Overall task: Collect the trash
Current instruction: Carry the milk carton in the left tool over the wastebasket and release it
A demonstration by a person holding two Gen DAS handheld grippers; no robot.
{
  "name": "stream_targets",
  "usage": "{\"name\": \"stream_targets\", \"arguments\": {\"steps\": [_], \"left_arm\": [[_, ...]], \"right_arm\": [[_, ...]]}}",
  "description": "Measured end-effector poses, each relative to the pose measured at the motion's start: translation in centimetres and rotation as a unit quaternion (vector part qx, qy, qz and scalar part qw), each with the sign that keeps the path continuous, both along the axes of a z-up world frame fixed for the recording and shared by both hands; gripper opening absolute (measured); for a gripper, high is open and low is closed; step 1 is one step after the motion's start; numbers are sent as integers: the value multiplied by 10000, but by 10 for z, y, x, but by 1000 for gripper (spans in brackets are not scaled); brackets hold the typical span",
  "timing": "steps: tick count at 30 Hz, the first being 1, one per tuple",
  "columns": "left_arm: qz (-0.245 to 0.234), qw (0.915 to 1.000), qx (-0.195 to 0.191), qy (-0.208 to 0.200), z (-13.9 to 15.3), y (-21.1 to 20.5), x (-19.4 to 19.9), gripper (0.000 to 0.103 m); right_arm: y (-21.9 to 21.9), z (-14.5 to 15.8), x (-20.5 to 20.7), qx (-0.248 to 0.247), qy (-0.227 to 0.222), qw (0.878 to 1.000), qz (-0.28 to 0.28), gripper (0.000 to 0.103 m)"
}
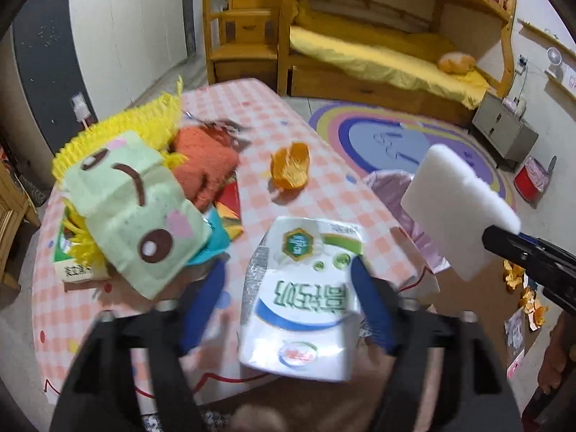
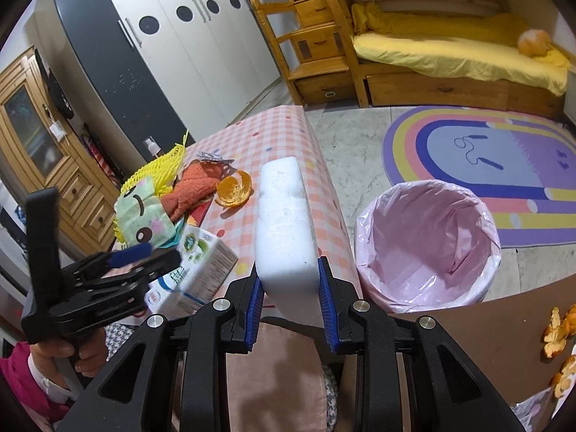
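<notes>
The white foam block stands upright, clamped between the right gripper pads, just left of the pink-lined trash bin. Left of the bin, on the pink checked table, the left gripper straddles a white milk carton, jaws apart, near an orange peel. Beyond lie a rainbow rug and a wooden bunk bed.

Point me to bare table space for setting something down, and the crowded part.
Free: the checked table beyond the orange peel, out to its far corner, and the strip between peel and foam block. Crowded: the near left, with green pouch, orange cloth and milk carton.
</notes>
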State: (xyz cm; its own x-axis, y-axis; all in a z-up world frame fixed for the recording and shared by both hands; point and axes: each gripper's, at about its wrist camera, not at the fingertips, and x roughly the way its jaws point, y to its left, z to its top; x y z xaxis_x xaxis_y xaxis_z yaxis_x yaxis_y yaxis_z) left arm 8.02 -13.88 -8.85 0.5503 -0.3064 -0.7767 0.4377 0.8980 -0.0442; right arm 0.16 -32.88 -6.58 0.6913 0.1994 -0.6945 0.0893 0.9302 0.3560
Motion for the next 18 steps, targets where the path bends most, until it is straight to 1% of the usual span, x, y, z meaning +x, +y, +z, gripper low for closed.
{"name": "stream_targets", "arguments": {"steps": [1, 3, 5, 7, 9, 13, 14, 16, 18], "left_arm": [[-29, 9999, -9, -109, 3, 4, -4, 77], [-126, 9997, -17, -220, 7, 6, -14, 90], [-240, 9994, 15, -243, 4, 9, -23, 95], [-328, 9992, 113, -193, -3, 9, -28, 96], [-303, 9992, 232, -85, -11, 8, -27, 96], [-197, 9995, 206, 128, -23, 8, -19, 96], [-166, 9993, 287, 176, -27, 6, -16, 95], [-215, 9990, 278, 279, -32, 6, -17, 73], [-182, 9990, 312, 270, -32, 6, -17, 69]], "right_arm": [[0, 1, 0, -6, -6, 10000, -2, 29], [2, 3, 0, -35, -17, 10000, 6, 29], [5, 5, -1, -88, -21, 10000, 15, 29], [6, 6, -2, -106, -18, 9999, 15, 29], [8, 7, -3, -129, -11, 9999, 19, 29], [16, 12, -6, -229, -16, 9997, 45, 29], [17, 13, -7, -253, -17, 9997, 46, 29], [18, 14, -8, -285, -19, 9996, 30, 29], [17, 15, -10, -304, -25, 9995, 0, 29]]}}
